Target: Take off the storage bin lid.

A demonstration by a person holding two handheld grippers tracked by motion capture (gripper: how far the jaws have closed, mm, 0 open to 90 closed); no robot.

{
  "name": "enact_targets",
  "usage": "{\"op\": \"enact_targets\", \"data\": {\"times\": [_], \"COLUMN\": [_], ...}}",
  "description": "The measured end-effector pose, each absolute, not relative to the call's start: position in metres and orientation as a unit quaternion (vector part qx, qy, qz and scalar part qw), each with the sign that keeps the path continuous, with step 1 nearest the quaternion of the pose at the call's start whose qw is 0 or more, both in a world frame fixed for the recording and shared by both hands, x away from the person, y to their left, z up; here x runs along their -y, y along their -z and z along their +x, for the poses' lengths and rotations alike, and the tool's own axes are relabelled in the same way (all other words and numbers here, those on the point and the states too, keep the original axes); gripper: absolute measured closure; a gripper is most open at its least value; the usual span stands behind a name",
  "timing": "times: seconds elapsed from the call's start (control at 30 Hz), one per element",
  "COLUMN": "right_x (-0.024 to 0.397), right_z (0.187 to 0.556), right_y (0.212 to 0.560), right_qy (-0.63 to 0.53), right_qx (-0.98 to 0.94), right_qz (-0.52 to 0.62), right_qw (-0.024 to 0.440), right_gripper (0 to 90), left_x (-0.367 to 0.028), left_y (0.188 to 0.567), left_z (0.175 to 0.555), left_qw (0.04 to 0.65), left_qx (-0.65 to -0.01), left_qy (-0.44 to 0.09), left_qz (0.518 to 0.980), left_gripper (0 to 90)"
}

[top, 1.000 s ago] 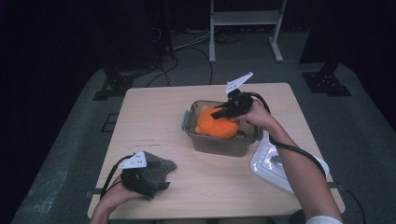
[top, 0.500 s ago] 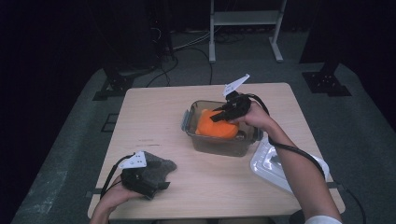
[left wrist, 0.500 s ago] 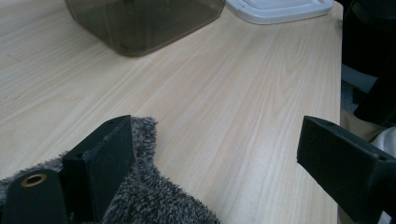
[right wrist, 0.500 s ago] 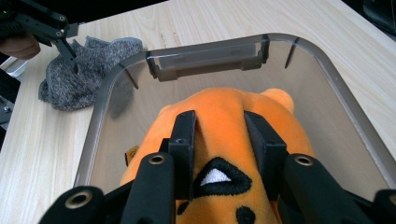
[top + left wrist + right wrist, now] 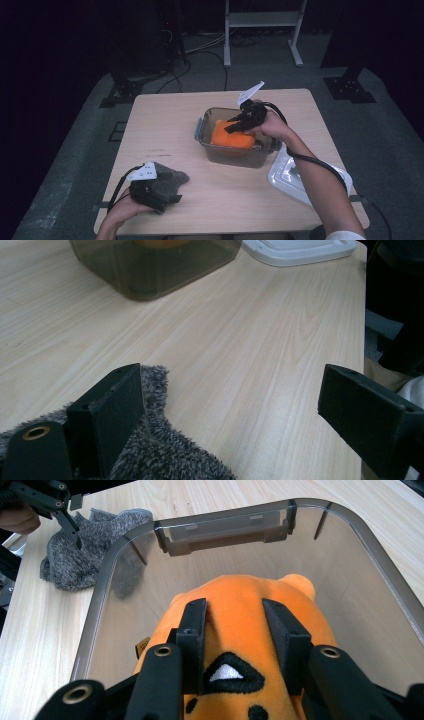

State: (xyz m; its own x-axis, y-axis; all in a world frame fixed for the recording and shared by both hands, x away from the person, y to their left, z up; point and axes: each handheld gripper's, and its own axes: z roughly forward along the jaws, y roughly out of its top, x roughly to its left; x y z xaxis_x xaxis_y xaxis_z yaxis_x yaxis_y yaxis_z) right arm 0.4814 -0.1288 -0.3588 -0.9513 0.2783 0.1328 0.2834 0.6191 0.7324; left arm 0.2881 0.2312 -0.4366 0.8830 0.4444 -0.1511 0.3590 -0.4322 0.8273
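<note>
We've got the right gripper [image 5: 234, 625] sitting on the orange plush toy [image 5: 250, 610] in the clear container [image 5: 207, 145] mid-table, jaws just easing open, while the left gripper [image 5: 230, 405] gapes wide over the grey fuzzy cloth [image 5: 167, 182] at 7 o'clock.

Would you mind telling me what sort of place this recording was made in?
Probably a lab or recording studio: a pale wooden table on grey floor, black stands with loose cables, and dark surroundings.

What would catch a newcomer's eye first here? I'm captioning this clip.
The bright orange plush toy in the clear tub at the table's middle, with the right gripper over it, jaws just opening. Next, the grey fuzzy cloth at the near left corner, under the open left gripper.
</note>
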Motion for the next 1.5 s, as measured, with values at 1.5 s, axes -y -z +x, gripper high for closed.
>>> {"op": "enact_targets", "data": {"times": [1.5], "right_x": [0.148], "right_z": [0.456], "right_y": [0.334], "right_qy": [0.45], "right_qx": [0.877], "right_qz": [-0.167], "right_qw": [0.012], "right_gripper": [50.2], "left_x": [-0.228], "left_y": [0.435], "left_z": [0.289], "left_qw": [0.479], "left_qx": [-0.233], "left_qy": [-0.047], "left_qz": [0.845], "left_gripper": [10.5]}}
